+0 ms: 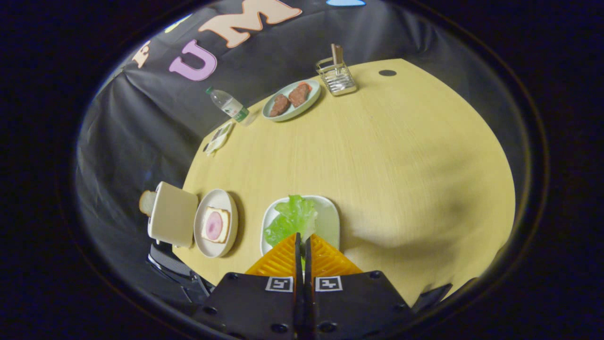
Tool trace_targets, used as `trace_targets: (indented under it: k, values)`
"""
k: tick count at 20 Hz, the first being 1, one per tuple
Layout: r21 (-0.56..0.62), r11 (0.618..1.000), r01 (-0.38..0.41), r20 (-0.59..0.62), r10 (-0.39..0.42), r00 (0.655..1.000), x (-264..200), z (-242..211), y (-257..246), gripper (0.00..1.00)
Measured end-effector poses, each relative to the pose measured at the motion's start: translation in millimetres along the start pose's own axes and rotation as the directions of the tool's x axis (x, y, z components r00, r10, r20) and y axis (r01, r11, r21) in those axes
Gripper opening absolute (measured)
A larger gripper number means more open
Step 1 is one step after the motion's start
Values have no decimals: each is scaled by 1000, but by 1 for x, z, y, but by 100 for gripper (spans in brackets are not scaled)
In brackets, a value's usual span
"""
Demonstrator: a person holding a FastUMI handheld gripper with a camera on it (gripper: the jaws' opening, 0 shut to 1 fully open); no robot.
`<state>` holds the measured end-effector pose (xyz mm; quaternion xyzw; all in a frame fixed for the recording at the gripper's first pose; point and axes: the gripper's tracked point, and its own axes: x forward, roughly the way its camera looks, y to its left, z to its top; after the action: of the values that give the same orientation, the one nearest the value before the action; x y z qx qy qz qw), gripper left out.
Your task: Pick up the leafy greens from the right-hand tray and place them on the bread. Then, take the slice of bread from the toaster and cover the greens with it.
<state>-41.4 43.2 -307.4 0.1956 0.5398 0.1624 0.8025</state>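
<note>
**Ruffled greens pinched at the white tray**

The gripper (302, 241) is seen with its two ridged, wedge-shaped fingers drawn almost together, only a thin slit being left between them. A strip of the leafy greens (292, 218) is caught in that slit, so the leaf is pinched at its near edge. The greens are crinkled and glossy, with frilled margins, and the bulk of the leaf is spread just ahead of the fingertips over the right-hand tray (328, 219), a smooth white dish of rounded square shape. Whether the leaf is lifted off the tray or resting on it cannot be told.

Beside the tray, a round, pale plate (214, 198) is set on the table (377, 156), whose top is a matte, light wood grain with a curved edge. On the plate a square slice of bread (210, 225) is laid flat, topped by a round pink slice of ham (215, 224). Next to that plate stands the toaster (173, 213), a smooth cream box with rounded corners, and a slice of bread in the toaster (146, 202) is seen poking from its top.

Well beyond the fingers, an oval dish of brown meat pieces (291, 100), a wire holder (336, 78) and a clear plastic bottle (228, 104) lying on its side are placed along the far edge.
</note>
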Motion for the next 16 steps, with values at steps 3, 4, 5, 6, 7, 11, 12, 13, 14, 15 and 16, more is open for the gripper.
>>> trace_targets:
  k: [3, 4, 5, 6, 7, 11, 12, 13, 14, 15, 16]
  values:
    - [13, 999, -52, 17, 52, 999, -14, 7, 30, 3]
    - [14, 998, -67, 24, 67, 997, -17, 9, 41, 3]
    - [11, 997, -82, 31, 81, 996, -20, 11, 52, 3]
    - [9, 996, -93, 35, 93, 995, -22, 13, 63, 3]
    - [7, 994, -108, 40, 107, 993, -24, 14, 75, 3]
    - [-8, 982, -187, 71, 187, 980, -24, 23, 135, 3]
    - [-9, 977, -212, 70, 213, 975, -21, 24, 153, 3]
    - [-9, 972, -237, 70, 237, 969, -19, 24, 170, 3]
    - [-12, 966, -259, 69, 259, 963, -16, 23, 186, 3]
    - [-20, 963, -270, 70, 271, 960, -11, 22, 199, 3]
    - [-32, 963, -269, 66, 270, 960, -3, 20, 210, 3]
